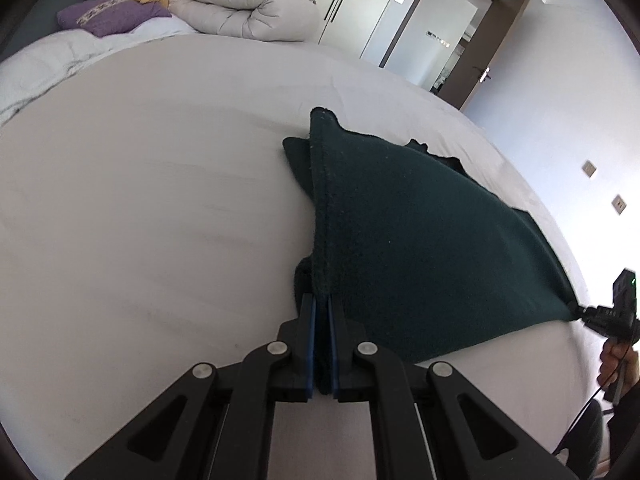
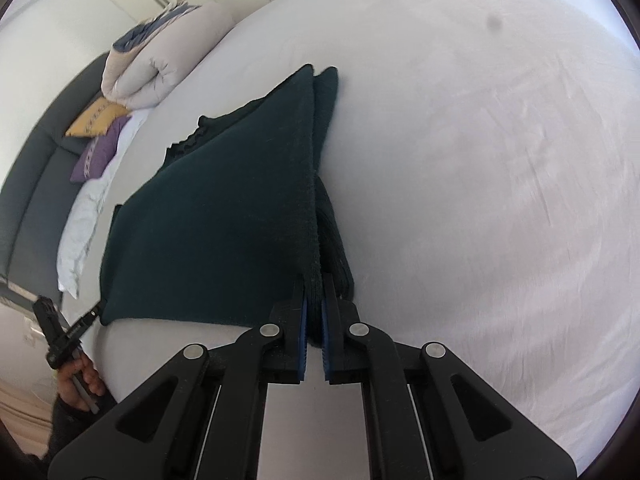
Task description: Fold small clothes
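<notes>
The dark green knit garment (image 1: 420,240) lies on the white bed sheet (image 1: 140,200), its lower layers hidden beneath the raised fuzzy panel. The left gripper (image 1: 322,312) is clenched on one near corner, the right gripper (image 2: 314,300) on the other, stretching a taut triangular fold between them. Far off, a rolled quilt (image 1: 240,4) is partly cut off.

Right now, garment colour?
Dark green garment, plain, no pattern. Shows best in the left wrist view.
</notes>
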{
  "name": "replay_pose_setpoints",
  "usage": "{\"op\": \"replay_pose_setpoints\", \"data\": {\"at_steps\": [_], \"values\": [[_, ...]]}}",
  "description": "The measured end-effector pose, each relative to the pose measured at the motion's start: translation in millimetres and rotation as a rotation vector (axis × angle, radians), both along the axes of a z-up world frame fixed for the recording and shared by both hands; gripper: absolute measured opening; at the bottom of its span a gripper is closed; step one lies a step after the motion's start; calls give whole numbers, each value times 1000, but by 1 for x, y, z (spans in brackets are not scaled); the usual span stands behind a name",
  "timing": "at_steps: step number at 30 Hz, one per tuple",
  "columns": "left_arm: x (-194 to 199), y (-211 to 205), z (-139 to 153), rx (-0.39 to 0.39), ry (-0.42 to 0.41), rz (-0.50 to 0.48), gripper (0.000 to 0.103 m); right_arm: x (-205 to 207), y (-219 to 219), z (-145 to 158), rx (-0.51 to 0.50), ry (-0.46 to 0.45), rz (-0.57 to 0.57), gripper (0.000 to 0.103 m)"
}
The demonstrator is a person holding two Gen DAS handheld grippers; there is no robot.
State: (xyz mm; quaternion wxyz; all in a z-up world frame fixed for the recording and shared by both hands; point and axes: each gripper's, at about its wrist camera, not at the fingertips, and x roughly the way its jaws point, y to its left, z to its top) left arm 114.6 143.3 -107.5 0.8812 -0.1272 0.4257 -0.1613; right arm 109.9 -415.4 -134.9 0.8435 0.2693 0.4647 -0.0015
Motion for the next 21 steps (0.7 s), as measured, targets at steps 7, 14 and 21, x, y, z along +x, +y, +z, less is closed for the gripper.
{"op": "replay_pose_setpoints", "data": {"at_steps": [7,14,21], "values": [[-1,2,-2,-8,9,-2,6,-17,-5,-13,83,-7,-13,4],[4,6,-6,-36,32,2,32,-4,-12,1,157,-42,5,11],[6,-3,-2,-44,8,-24,60,30,-9,3,239,-73,18,11]]}}
